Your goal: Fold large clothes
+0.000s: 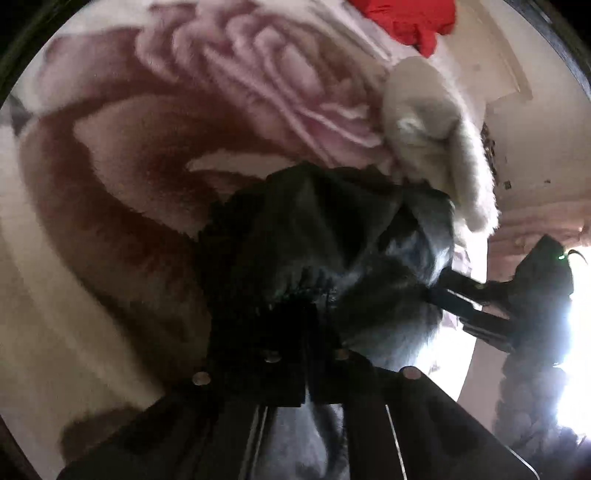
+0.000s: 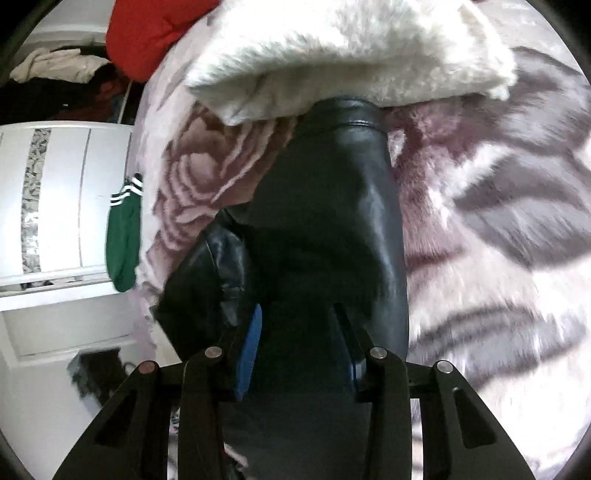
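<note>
The black leather jacket (image 2: pixel 332 206) lies on a plush rose-patterned blanket (image 2: pixel 498 221) and runs lengthwise straight away from the right gripper (image 2: pixel 299 332), its far end tucked just under a white fleecy garment (image 2: pixel 351 55). That long axis is what the coming fold appears to turn on: the jacket stretches forward from the right gripper, so a lift would likely carry the near end over toward the fleecy garment. The right gripper's blue-padded fingers (image 2: pixel 251 343) stand partly apart with dark leather filling the gap between them; they look closed onto a thick fold of it, though the material is too dark there to be certain of a firm pinch.

In the left wrist view, the left gripper (image 1: pixel 295 321) sits buried in bunched black leather, its fingers drawn close together with the jacket (image 1: pixel 332 229) gathered between them. The right gripper (image 1: pixel 476 306) shows at the right edge, near the same bundle, so both hold neighbouring parts of one end.

The fleecy garment (image 1: pixel 436 136) touches the jacket's far end and stands in the way of a clean fold. A red garment (image 1: pixel 410 22) lies beyond, well apart. A green striped sleeve (image 2: pixel 125 236) hangs off the blanket's edge beside a white cabinet (image 2: pixel 55 199).
</note>
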`<act>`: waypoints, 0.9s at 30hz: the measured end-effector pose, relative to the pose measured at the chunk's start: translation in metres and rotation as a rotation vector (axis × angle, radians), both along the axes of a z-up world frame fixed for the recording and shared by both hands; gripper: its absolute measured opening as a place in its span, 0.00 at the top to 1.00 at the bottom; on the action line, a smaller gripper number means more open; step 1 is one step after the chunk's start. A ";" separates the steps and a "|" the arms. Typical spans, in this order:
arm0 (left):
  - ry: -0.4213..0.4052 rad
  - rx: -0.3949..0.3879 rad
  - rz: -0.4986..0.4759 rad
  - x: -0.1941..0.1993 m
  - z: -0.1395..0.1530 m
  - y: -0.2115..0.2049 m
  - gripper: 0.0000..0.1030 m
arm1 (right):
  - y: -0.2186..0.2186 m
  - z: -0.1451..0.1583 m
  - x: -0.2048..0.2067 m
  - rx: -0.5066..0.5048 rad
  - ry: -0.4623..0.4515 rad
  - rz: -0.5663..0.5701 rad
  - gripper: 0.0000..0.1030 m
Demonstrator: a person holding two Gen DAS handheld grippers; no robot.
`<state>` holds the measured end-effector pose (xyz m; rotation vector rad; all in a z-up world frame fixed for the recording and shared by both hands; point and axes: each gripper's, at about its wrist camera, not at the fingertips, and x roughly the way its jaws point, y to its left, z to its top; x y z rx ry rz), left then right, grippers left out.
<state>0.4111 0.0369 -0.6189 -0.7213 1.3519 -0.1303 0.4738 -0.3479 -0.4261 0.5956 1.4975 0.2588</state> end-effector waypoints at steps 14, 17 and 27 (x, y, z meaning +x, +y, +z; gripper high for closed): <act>-0.073 0.034 -0.014 0.017 0.048 0.006 0.96 | -0.002 -0.014 0.035 -0.064 0.045 0.064 0.88; 0.001 0.097 0.004 0.040 0.007 0.014 0.97 | -0.004 -0.003 0.029 -0.027 0.000 0.047 0.88; -0.011 -0.043 0.092 0.025 0.026 0.044 0.97 | 0.022 -0.028 0.054 -0.118 0.071 0.110 0.88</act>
